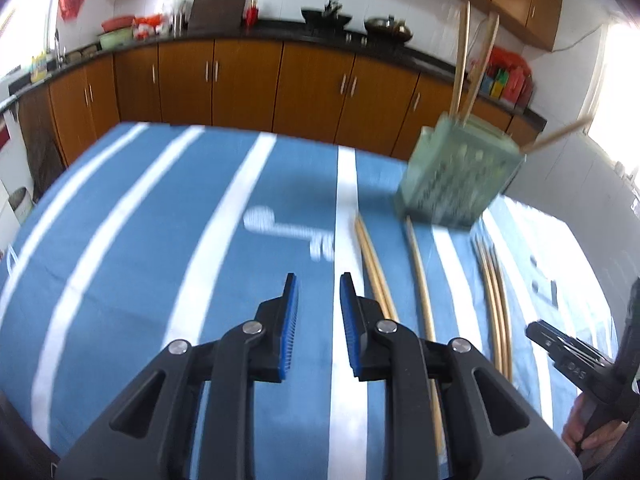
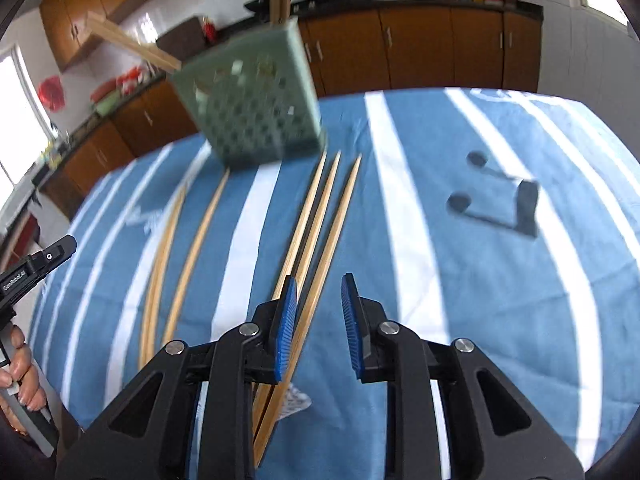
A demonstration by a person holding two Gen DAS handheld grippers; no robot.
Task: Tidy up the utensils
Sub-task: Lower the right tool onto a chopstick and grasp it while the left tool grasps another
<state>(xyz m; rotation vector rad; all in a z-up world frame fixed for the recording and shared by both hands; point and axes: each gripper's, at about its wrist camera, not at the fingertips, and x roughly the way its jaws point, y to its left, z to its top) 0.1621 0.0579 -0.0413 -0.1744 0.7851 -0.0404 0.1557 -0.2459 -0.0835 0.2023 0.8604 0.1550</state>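
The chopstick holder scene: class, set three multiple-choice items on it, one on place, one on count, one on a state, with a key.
1. Where is the green holder?
A. on the striped cloth
B. on the kitchen counter
C. on the floor

2. How many chopsticks lie together just ahead of the right gripper?
A. one
B. three
C. six

3. What is between the left gripper's fingers?
A. a chopstick
B. a spoon
C. nothing

Key: 1 A, its base rests on the cloth; 2 B, three lie side by side; 3 C, only cloth shows in the gap.
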